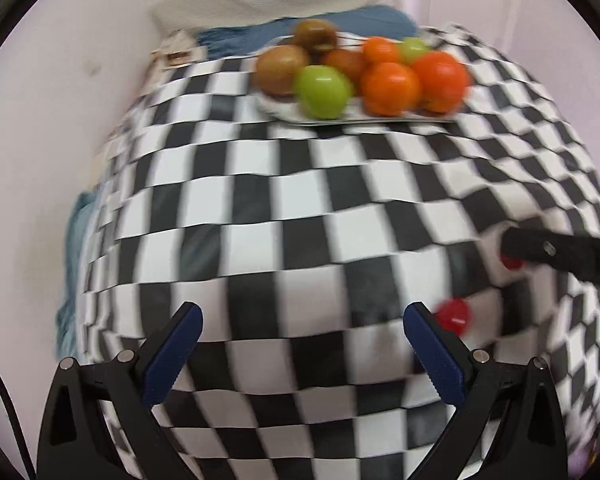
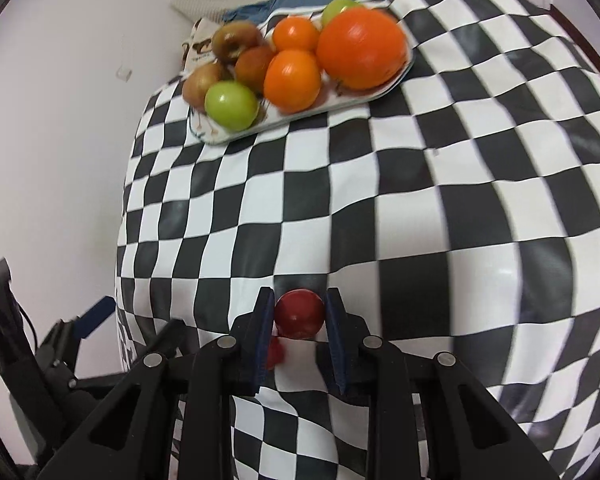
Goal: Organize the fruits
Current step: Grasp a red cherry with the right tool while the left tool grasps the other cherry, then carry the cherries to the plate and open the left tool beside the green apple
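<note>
Fingers of right hand-held gripper (image 2: 300,314) clamp red fruit (image 2: 299,313).

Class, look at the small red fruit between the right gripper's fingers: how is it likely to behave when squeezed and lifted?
The small red fruit looks round and glossy, so it may slip or roll out of the right gripper. It seems small, so probably light. If set down on the smooth checkered cloth, it would likely roll.

Left gripper (image 1: 300,344): 2 blue-padded fingers spread wide, nothing between them, held low. Right gripper (image 2: 299,316): jaws narrowed, pads (image 2: 262,332) flanking a small red fruit (image 2: 300,314); contact unclear.
</note>
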{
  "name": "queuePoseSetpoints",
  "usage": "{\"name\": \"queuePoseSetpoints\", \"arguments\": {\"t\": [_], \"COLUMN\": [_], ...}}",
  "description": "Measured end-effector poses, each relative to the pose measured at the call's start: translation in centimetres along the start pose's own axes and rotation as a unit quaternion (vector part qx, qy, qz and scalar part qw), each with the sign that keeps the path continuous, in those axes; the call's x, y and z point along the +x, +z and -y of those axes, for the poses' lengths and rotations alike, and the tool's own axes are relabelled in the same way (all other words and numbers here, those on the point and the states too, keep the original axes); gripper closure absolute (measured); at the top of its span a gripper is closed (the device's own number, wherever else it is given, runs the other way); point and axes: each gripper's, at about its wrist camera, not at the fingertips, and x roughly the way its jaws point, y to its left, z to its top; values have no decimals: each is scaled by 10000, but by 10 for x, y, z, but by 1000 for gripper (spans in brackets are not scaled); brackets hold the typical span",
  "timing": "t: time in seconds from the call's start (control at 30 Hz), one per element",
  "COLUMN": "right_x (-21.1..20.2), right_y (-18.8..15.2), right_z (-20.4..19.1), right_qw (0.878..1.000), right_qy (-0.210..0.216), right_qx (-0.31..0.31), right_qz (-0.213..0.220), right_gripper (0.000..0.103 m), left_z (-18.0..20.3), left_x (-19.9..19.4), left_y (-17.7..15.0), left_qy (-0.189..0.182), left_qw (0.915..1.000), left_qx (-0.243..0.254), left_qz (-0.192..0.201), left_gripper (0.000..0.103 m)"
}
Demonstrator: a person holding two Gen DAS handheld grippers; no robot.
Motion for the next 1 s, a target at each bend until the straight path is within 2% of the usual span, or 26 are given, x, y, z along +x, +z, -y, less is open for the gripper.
{"name": "queuePoseSetpoints", "arguments": {"t": [0.17, 0.23, 0.37, 0.47, 0.53, 0.57, 0.63, 0.73, 1.0], "right_x": [-13, -16, -17, -17, -16, -15, -16, -17, -24], "right_y": [-1, -3, -4, -5, -4, -4, -3, -2, 4], "right_z": [15, 22, 32, 36, 37, 38, 38, 37, 34], "right_qw": [9998, 9997, 9992, 9990, 9988, 9987, 9986, 9985, 9980], "right_qy": [-23, -16, 27, 22, 39, 40, 40, 41, 148], "right_qx": [143, 227, 400, 445, 484, 496, 511, 521, 555], "right_qz": [104, 117, 92, 87, 89, 94, 111, 145, 263], "right_gripper": [75, 75, 75, 75, 75, 75, 75, 75, 75], "left_z": [23, 28, 36, 39, 42, 43, 43, 37, 8], "left_x": [6, 10, 17, 23, 25, 26, 27, 25, 16], "left_y": [0, 1, 5, 7, 8, 8, 10, 12, 15], "left_qy": [-708, -998, -1381, -1510, -1551, -1566, -1578, -1683, -2077], "left_qw": [9972, 9946, 9894, 9871, 9865, 9863, 9863, 9846, 9747], "left_qx": [136, 63, -54, -56, -16, -7, 19, -44, -614], "left_qz": [-214, -293, -443, -520, -528, -515, -485, -463, -544], "left_gripper": [3, 11, 19, 31, 49, 53, 68, 79, 84]}}
